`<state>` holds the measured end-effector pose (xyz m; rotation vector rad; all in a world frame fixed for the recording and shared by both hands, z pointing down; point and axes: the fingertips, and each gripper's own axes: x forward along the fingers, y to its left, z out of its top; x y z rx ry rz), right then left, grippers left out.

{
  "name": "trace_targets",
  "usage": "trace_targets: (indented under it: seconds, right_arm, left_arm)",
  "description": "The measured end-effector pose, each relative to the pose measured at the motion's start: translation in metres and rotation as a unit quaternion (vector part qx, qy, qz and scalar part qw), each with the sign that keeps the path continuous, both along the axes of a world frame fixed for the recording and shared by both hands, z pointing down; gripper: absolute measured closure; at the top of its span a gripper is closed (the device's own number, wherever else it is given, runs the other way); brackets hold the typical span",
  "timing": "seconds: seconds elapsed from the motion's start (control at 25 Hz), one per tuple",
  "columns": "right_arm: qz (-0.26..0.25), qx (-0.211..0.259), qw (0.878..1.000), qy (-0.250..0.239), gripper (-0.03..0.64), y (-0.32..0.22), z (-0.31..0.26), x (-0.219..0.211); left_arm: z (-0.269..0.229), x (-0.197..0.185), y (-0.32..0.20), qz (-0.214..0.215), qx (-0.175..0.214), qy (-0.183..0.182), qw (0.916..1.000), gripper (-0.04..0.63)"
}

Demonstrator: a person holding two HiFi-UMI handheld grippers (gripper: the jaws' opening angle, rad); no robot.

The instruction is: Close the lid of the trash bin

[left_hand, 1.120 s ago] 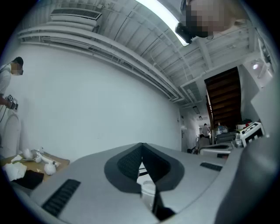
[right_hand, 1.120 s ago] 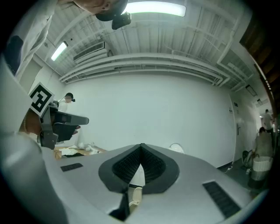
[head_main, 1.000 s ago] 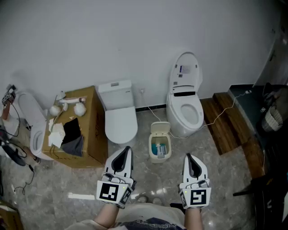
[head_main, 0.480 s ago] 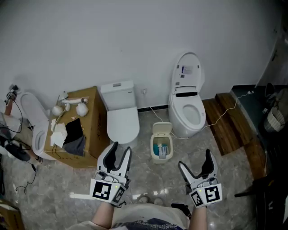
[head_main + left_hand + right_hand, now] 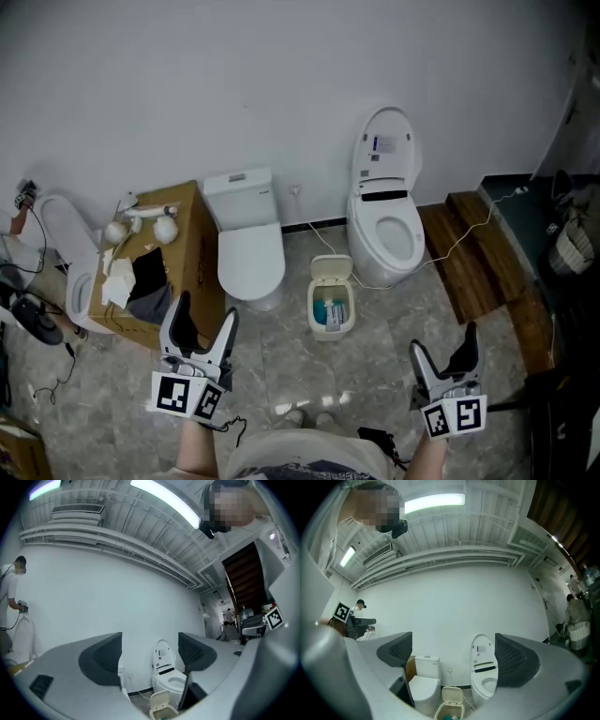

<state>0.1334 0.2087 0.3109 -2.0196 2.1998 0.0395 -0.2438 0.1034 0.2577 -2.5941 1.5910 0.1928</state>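
The small beige trash bin [image 5: 330, 310] stands on the marble floor between two toilets. Its lid [image 5: 333, 270] is tipped up at the back, and blue and white rubbish shows inside. In the left gripper view the trash bin [image 5: 161, 706] sits low between the jaws; the right gripper view also shows the trash bin [image 5: 450, 704] low and centred. My left gripper [image 5: 203, 323] hovers well short of the bin to its left, jaws opening, nothing between them. My right gripper [image 5: 443, 349] hangs to the bin's lower right, jaws opening too, also empty.
A closed white toilet [image 5: 249, 246] is left of the bin and an open-lidded toilet [image 5: 385, 220] is right of it. A cardboard box [image 5: 178, 267] with clutter stands further left. A wooden platform [image 5: 478, 258] lies at right. A cable [image 5: 448, 248] crosses the floor.
Both grippers went from shut to wide open. They drew back from the bin toward the near edge and spread apart, the left one leftward and the right one rightward.
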Motion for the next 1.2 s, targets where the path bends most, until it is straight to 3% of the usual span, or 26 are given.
trace_targets:
  seconds: [0.32, 0.52, 0.72, 1.2]
  right_arm:
    - [-0.033, -0.019, 0.999, 0.022, 0.08, -0.017, 0.008, 0.028]
    - [-0.041, -0.017, 0.999, -0.001, 0.084, -0.047, 0.014, 0.042]
    - [-0.055, -0.018, 0.998, 0.001, 0.086, -0.093, 0.02, 0.035]
    - [-0.056, -0.012, 0.998, 0.039, 0.087, -0.212, -0.003, 0.009]
  left_arm:
    - [0.013, 0.072, -0.002, 0.026, -0.01, -0.006, 0.9996, 0.242]
    - [0.023, 0.06, -0.012, -0.008, -0.03, -0.025, 0.9992, 0.242]
    - [0.027, 0.038, -0.049, -0.041, -0.034, -0.022, 0.9983, 0.242]
    - [0.016, 0.077, -0.178, 0.039, -0.007, 0.006, 0.9992, 0.242]
